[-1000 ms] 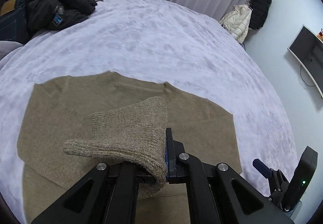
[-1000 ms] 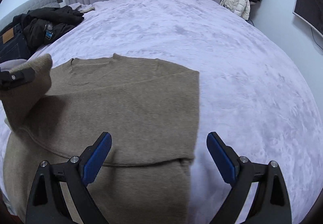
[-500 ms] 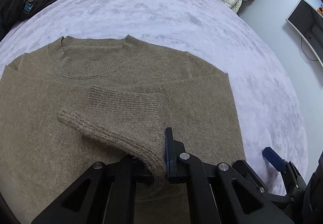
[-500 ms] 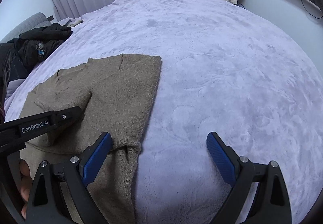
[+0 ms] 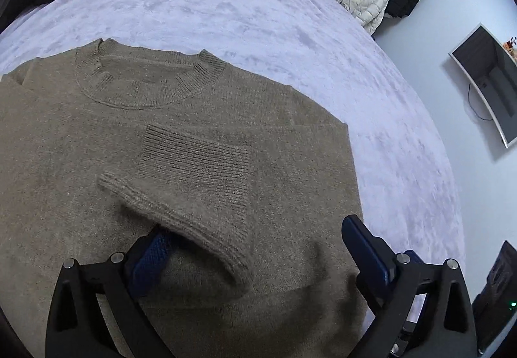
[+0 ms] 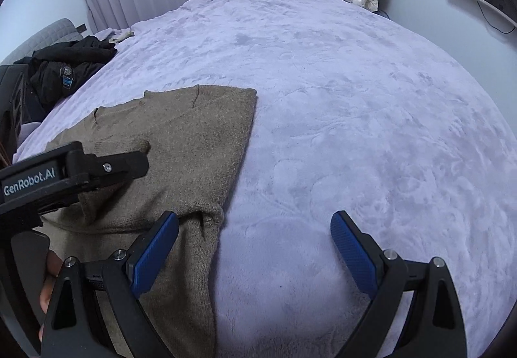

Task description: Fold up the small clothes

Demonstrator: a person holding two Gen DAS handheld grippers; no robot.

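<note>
A: The sweater [image 5: 80, 170] is plain taupe-brown knit, ribbed at collar [image 5: 181, 90] and cuff [image 5: 194, 170].

B: The bedspread [image 6: 355, 99] is pale lilac, faintly mottled. At its far left edge, a black jacket [image 6: 64, 74] with a small blue patch.

A: Both grippers have black frames, with blue textured pads [image 6: 155, 251].

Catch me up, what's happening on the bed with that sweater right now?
A person with a handheld gripper in each hand is folding a brown knit sweater spread on the lilac bedspread. Both sleeves lie folded across the chest. The left gripper is open, its fingers on either side of the left sleeve cuff, which lies loose on the body. The right gripper is open too, hovering over the sweater's right edge and the bedspread, holding nothing.
</note>
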